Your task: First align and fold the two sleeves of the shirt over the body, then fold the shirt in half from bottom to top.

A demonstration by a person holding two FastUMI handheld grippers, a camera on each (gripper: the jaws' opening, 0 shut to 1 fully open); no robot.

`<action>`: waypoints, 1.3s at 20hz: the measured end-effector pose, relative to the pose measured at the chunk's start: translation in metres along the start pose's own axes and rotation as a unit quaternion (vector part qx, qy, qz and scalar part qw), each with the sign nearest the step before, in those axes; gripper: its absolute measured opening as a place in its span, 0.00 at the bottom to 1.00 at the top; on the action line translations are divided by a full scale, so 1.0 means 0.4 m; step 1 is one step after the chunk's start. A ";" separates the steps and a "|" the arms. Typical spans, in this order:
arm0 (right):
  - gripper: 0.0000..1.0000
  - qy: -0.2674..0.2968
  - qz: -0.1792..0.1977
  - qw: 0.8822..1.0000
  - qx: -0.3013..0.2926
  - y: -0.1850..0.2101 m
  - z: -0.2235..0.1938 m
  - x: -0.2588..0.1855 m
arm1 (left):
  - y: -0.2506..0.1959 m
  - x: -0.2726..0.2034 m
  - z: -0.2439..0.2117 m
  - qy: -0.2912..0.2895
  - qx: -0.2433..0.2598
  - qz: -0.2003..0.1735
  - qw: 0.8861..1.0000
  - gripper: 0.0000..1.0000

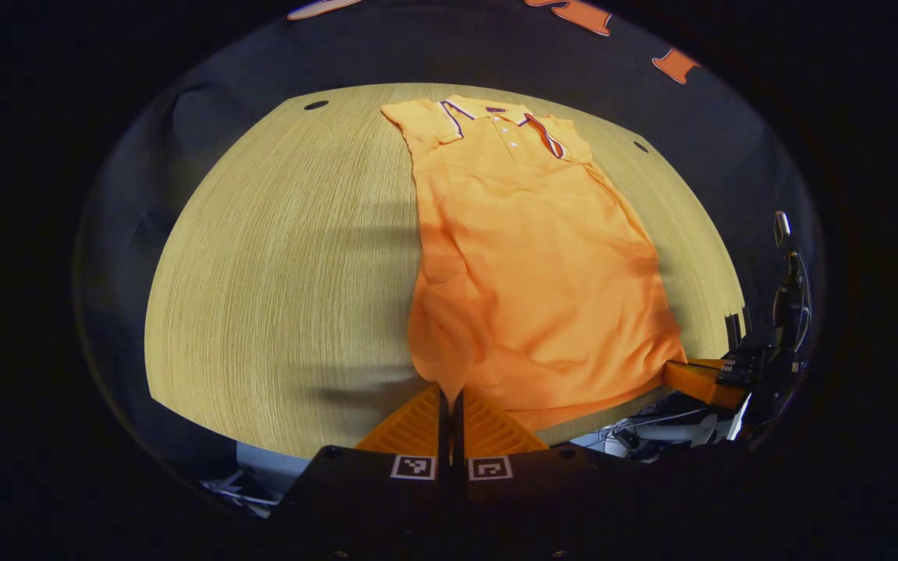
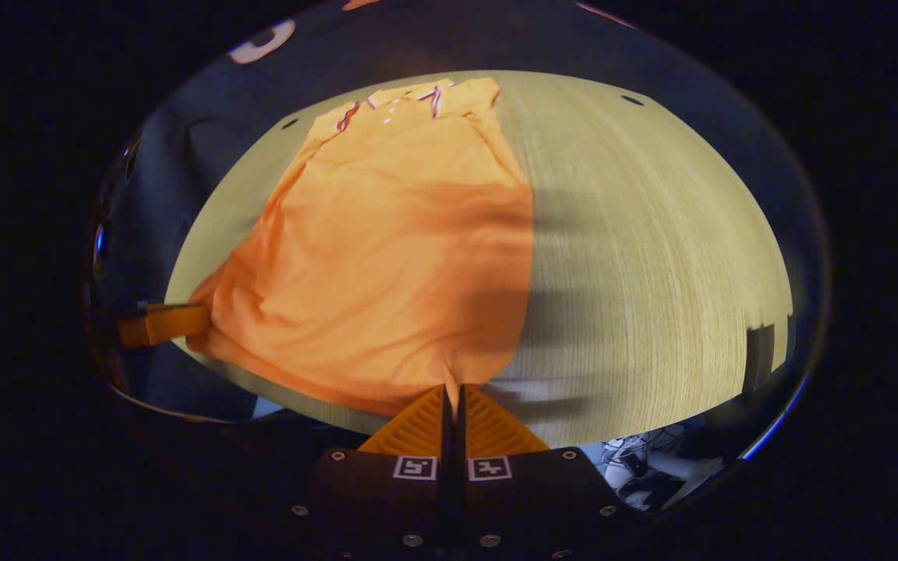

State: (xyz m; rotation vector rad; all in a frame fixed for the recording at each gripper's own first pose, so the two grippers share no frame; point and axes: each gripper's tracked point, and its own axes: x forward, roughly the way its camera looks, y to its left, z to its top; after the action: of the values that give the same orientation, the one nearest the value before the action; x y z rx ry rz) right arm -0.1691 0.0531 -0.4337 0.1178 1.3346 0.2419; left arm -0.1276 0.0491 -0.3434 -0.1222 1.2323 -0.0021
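An orange polo shirt (image 1: 531, 257) lies lengthwise on the wooden table (image 1: 277, 273), collar at the far end, with both sleeves folded in over the body. My left gripper (image 1: 450, 392) is shut on the shirt's near left hem corner, and the cloth rises slightly into its fingers. In the right gripper view the same shirt (image 2: 387, 249) spreads to the left, and my right gripper (image 2: 453, 389) is shut on its near right hem corner. The right gripper (image 1: 698, 378) also appears at the shirt's far hem corner in the left gripper view, and the left gripper (image 2: 164, 323) sits at the left in the right gripper view.
The table's near edge (image 2: 574, 436) runs just below both grippers. Cables and white items (image 1: 652, 432) lie on the floor beyond that edge. Bare tabletop (image 2: 652, 234) stretches on either side of the shirt. Dark cloth walls the booth behind the table.
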 end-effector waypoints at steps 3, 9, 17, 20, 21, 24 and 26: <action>0.01 -0.019 -0.006 1.000 0.003 -0.005 0.049 -0.018 | -0.007 -0.004 0.015 -0.003 0.000 -0.003 1.000 0.01; 0.00 -0.075 0.018 0.997 -0.017 0.024 0.229 -0.074 | -0.045 -0.042 0.154 -0.053 -0.008 -0.031 0.998 0.01; 0.00 -0.132 0.020 0.991 -0.019 0.004 0.448 -0.110 | -0.065 -0.072 0.380 -0.107 0.008 -0.046 0.993 0.01; 0.00 -0.155 0.013 0.988 -0.021 -0.001 0.543 -0.125 | -0.060 -0.083 0.471 -0.127 0.019 -0.046 0.991 0.01; 0.00 -0.166 0.010 0.986 -0.022 -0.001 0.586 -0.133 | -0.050 -0.086 0.510 -0.136 0.020 -0.045 0.990 0.01; 0.00 -0.182 0.002 0.983 -0.026 -0.002 0.669 -0.146 | -0.019 -0.059 0.590 -0.139 0.019 -0.042 0.989 0.01; 0.00 -0.187 -0.005 0.982 -0.029 0.002 0.723 -0.126 | -0.003 -0.044 0.634 -0.136 0.014 -0.046 0.990 0.01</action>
State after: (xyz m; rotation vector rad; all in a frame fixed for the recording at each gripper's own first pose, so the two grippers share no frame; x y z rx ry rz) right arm 0.1006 0.0572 -0.3184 0.1013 0.9529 0.2361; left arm 0.1051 0.0725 -0.2439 -0.1496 0.9527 -0.0810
